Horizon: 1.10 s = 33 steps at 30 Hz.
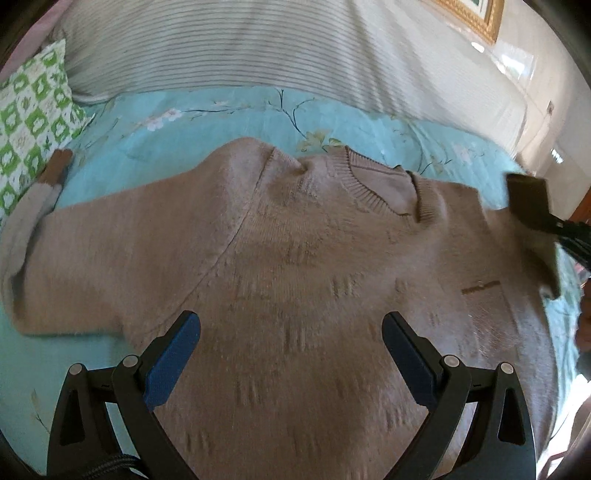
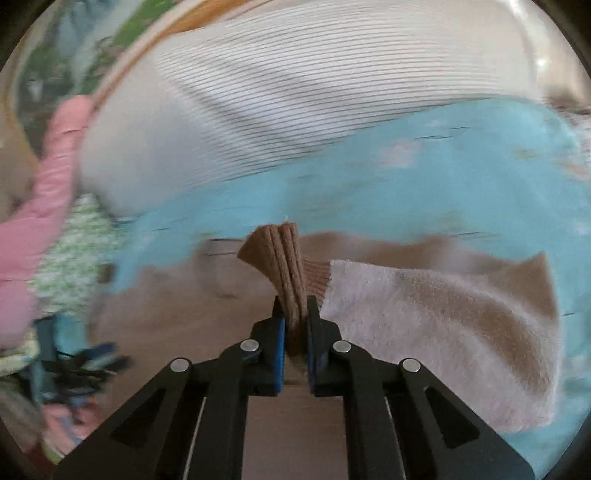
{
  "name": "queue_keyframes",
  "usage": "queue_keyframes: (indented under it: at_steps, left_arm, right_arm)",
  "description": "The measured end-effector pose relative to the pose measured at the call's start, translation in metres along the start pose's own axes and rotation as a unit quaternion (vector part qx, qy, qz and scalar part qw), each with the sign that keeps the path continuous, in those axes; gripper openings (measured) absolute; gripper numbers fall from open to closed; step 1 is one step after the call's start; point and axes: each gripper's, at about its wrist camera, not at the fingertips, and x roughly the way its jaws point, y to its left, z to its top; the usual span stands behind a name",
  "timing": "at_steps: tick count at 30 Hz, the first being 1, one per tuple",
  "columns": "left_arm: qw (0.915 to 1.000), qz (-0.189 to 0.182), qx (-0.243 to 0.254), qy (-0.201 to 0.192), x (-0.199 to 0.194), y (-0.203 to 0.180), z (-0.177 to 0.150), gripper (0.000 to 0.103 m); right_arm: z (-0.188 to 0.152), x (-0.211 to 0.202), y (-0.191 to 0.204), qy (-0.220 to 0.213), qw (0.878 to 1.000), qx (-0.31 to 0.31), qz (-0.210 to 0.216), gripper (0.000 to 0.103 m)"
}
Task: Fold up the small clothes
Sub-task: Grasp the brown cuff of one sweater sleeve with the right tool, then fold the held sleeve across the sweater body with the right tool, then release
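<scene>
A small tan knit sweater (image 1: 295, 258) lies flat, front up, on a light blue floral bedsheet (image 1: 221, 118). Its left sleeve (image 1: 44, 229) stretches out to the left, with a darker cuff near the pillow. My left gripper (image 1: 291, 343) is open and hovers above the sweater's lower body. My right gripper (image 2: 295, 317) is shut on the ribbed brown cuff (image 2: 284, 266) of the right sleeve (image 2: 443, 325) and holds it lifted; the sleeve's pale inner side shows. It appears in the left wrist view (image 1: 532, 206) at the sweater's right shoulder.
A striped white-grey quilt (image 1: 240, 48) lies along the back of the bed. A green-and-white patterned pillow (image 1: 33, 122) sits at the left. A pink garment (image 2: 44, 206) hangs at the left in the blurred right wrist view. A gold-framed picture (image 1: 476, 14) is on the wall.
</scene>
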Motion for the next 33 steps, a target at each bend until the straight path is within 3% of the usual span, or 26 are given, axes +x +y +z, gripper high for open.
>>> queue_keyframes:
  at_steps: [6, 13, 15, 16, 18, 22, 26, 28, 29, 31, 32, 33]
  left_arm:
    - [0.9994, -0.027, -0.015, -0.014, -0.018, 0.018, -0.009, 0.099]
    - [0.9967, -0.073, -0.034, -0.012, -0.021, 0.027, -0.011, 0.099]
    - [0.9961, -0.081, -0.032, -0.012, -0.019, 0.024, -0.009, 0.099]
    - [0.9958, -0.085, -0.032, -0.010, -0.017, 0.022, -0.008, 0.099]
    - [0.9943, -0.101, -0.033, -0.004, -0.011, 0.018, -0.005, 0.099]
    - [0.9917, -0.121, -0.040, 0.018, 0.011, 0.009, 0.001, 0.099]
    - [0.9878, -0.135, -0.063, 0.045, 0.041, 0.003, 0.009, 0.099]
    - [0.9874, -0.136, -0.071, 0.039, 0.049, -0.001, 0.014, 0.098]
    - [0.9878, -0.135, -0.070, 0.034, 0.051, -0.004, 0.017, 0.093]
    - [0.9878, -0.141, -0.060, 0.029, 0.057, -0.013, 0.024, 0.050]
    - [0.9870, -0.145, -0.058, 0.035, 0.060, -0.015, 0.027, 0.011]
    - [0.9860, -0.151, -0.059, 0.039, 0.059, -0.016, 0.028, 0.010]
  right_arm:
    - [-0.016, 0.063, 0.099, 0.045, 0.993, -0.021, 0.103, 0.010]
    - [-0.039, 0.116, 0.149, 0.112, 0.984, -0.033, 0.133, 0.014]
    - [-0.043, 0.123, 0.149, 0.133, 0.982, -0.024, 0.130, 0.020]
    - [-0.044, 0.124, 0.147, 0.140, 0.981, -0.015, 0.131, 0.035]
    - [-0.044, 0.114, 0.141, 0.130, 0.982, 0.001, 0.137, 0.054]
    - [-0.041, 0.078, 0.114, 0.083, 0.987, 0.030, 0.137, 0.057]
    - [-0.043, 0.035, 0.072, 0.036, 0.991, 0.073, 0.109, 0.057]
    - [-0.047, 0.010, 0.045, 0.010, 0.991, 0.099, 0.087, 0.057]
    - [-0.049, 0.003, 0.037, 0.000, 0.991, 0.108, 0.080, 0.057]
    - [-0.051, -0.016, 0.016, -0.022, 0.989, 0.132, 0.060, 0.058]
    - [-0.051, -0.025, 0.005, -0.032, 0.988, 0.142, 0.052, 0.058]
    - [-0.051, -0.034, -0.006, -0.043, 0.987, 0.152, 0.042, 0.059]
